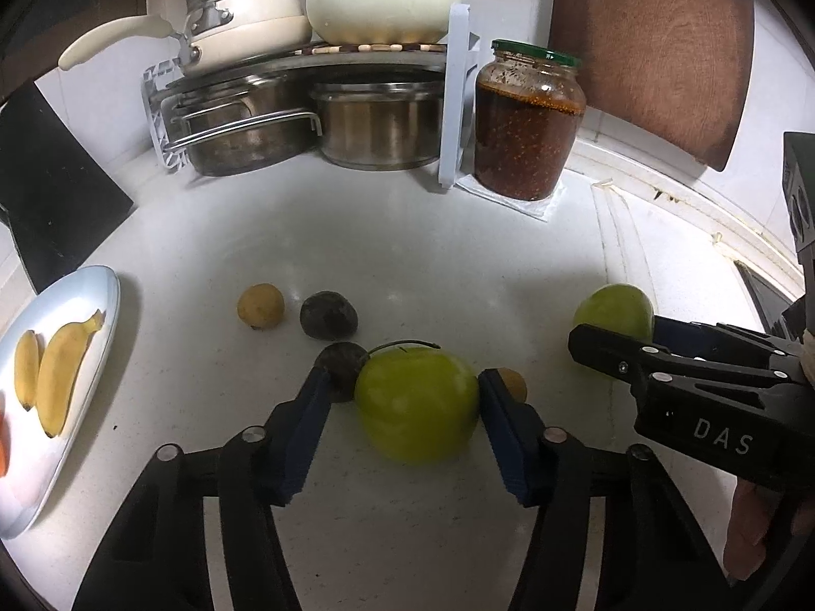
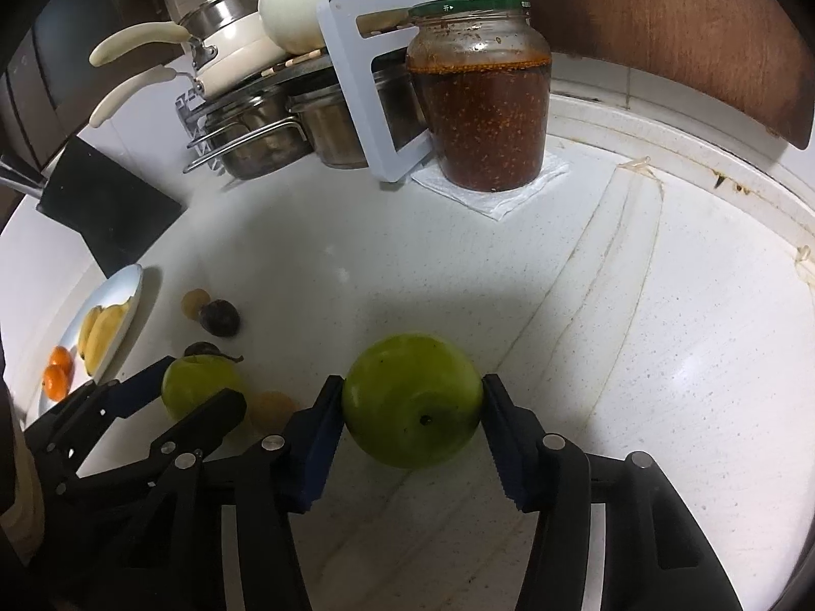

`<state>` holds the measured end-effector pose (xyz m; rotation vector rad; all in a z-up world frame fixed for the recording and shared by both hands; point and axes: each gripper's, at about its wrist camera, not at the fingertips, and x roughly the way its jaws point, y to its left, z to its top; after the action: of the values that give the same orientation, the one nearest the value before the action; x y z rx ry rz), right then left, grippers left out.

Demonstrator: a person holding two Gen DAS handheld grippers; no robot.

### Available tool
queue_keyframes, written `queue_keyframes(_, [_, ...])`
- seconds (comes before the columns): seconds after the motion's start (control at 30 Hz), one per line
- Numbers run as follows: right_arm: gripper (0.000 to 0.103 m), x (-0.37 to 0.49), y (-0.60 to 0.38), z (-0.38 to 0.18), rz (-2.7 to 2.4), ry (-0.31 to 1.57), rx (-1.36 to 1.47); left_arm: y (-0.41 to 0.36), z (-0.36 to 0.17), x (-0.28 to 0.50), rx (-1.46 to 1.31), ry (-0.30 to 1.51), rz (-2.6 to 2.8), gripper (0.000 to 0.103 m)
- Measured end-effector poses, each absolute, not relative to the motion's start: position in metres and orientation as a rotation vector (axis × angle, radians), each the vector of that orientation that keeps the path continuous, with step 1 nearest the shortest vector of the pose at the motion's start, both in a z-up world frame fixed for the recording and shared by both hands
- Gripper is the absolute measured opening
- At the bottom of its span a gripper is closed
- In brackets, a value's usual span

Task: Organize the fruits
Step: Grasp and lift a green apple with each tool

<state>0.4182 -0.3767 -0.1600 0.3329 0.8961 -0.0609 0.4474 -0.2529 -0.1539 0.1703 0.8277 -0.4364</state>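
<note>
While angled down | left gripper (image 1: 402, 399) clasps stemmed apple (image 1: 416, 402) | right gripper (image 2: 411, 402) clasps second apple (image 2: 412, 399)

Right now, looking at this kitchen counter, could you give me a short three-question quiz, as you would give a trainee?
1. True or false: each hand-held gripper has a green apple between its fingers.
2. What lies on the plate? A) bananas and oranges B) grapes C) only apples
3. What colour is the jar's lid?

Key:
1. True: the left hand-held gripper and right hand-held gripper each hold a green apple, the left apple and the right apple.
2. A: bananas, oranges.
3. Green.
</note>
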Motion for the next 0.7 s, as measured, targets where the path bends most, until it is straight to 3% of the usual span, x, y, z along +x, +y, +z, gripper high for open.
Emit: queue_keyframes(0.7, [0.054,0.397,-0.371,-0.145,-0.081,0.877,0.341,-0.245,-0.130,0.422,0.185,0.746,-0.405,0.048])
